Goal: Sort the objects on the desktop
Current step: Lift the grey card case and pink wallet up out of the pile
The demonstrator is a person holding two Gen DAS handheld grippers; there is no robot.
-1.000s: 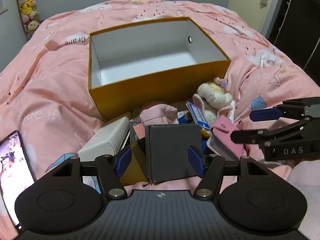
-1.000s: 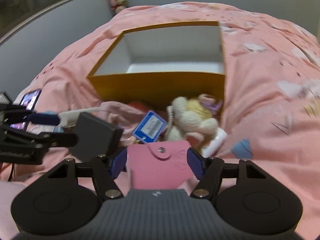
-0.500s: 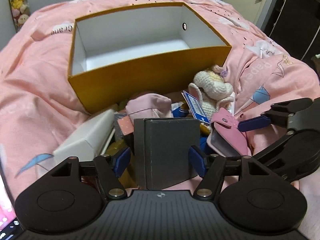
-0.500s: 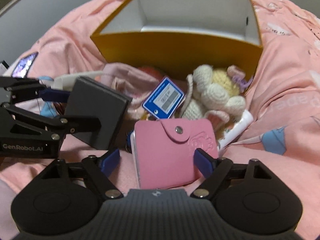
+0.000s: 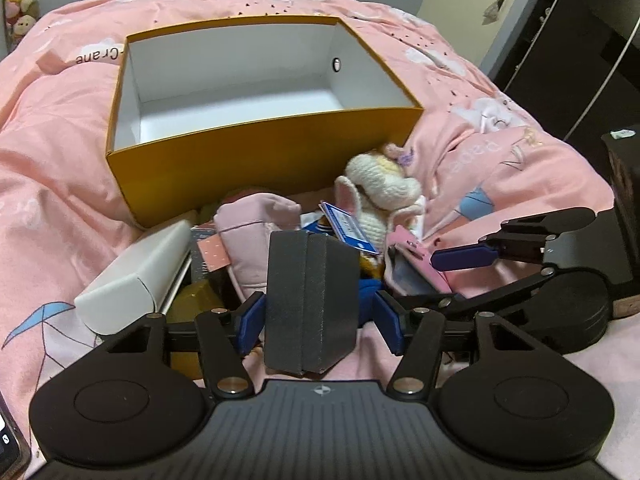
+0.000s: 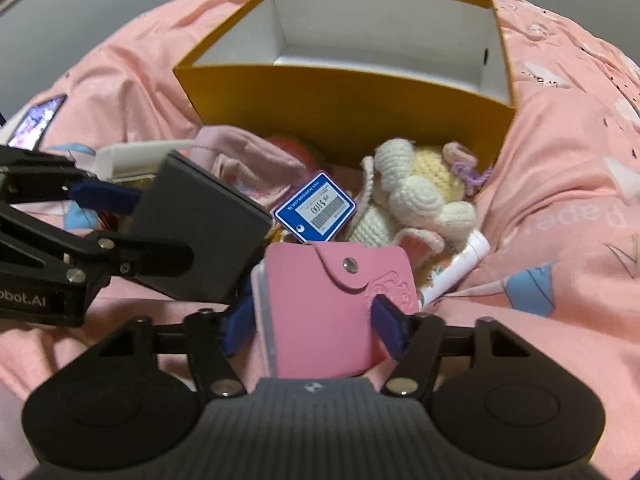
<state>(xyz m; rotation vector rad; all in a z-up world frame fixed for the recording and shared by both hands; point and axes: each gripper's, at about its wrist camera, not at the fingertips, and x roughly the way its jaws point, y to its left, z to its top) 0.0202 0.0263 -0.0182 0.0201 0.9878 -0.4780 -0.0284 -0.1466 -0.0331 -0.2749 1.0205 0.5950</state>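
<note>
Since half a second ago both sets of jaws have been closing on what stands between them. The left gripper [image 5: 318,322] now straddles the dark grey box [image 5: 310,304], which has turned edge-on to the lens; its left pad meets the box's side while the right pad stands clear of it (so not yet a grip). The right gripper [image 6: 316,322] has closed on the pink card wallet [image 6: 334,308], both blue pads against its edges. The pile sits just before the empty orange box [image 5: 260,148] on the pink bedspread [image 5: 52,168], the crocheted doll [image 6: 416,200] and blue price tag [image 6: 316,206] behind the wallet.
</note>
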